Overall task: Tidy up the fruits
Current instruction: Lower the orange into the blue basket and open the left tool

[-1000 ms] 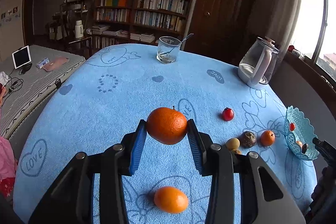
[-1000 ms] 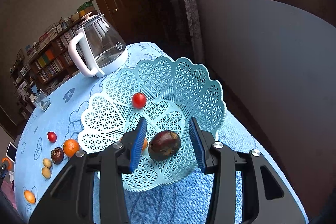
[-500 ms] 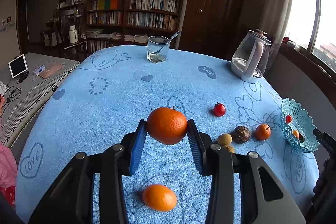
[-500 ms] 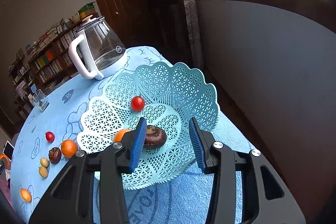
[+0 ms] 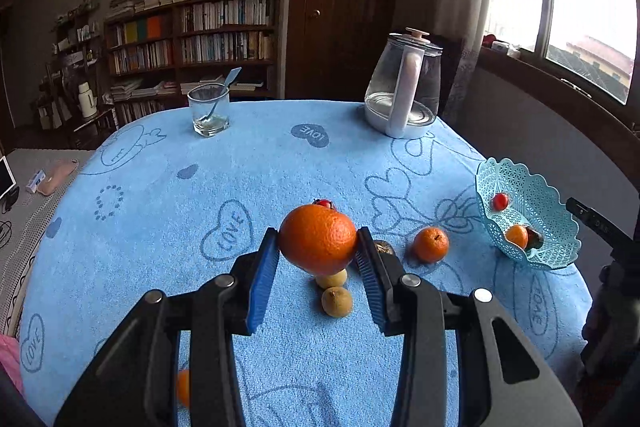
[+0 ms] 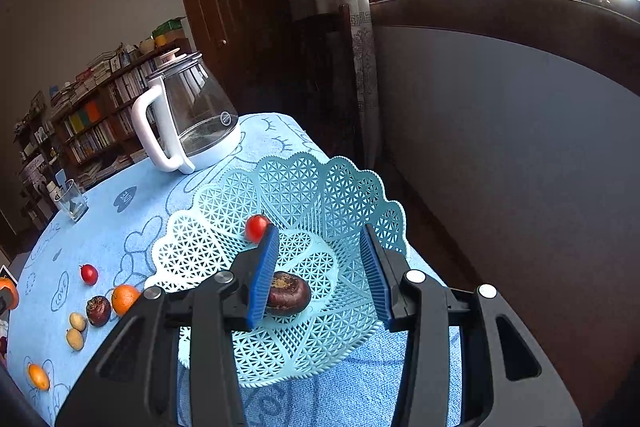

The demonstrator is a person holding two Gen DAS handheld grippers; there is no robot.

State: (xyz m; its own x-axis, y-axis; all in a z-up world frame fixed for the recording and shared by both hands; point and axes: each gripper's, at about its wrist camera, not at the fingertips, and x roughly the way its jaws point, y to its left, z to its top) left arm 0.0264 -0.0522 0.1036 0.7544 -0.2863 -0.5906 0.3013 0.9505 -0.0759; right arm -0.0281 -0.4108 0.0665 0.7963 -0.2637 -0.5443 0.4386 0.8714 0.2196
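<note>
Orange [image 5: 318, 239] clamped in left claw [image 5: 318, 259], right claw [image 6: 322, 267] empty above basket [image 6: 352, 195].

The left tool [image 5: 318, 259] points slightly downward with its blue pads [image 5: 262, 287] clamped on either side of a round load, while the right tool [image 6: 320, 267] tilts downward too, its pads [image 6: 262, 273] standing apart and gripping nothing.
</note>
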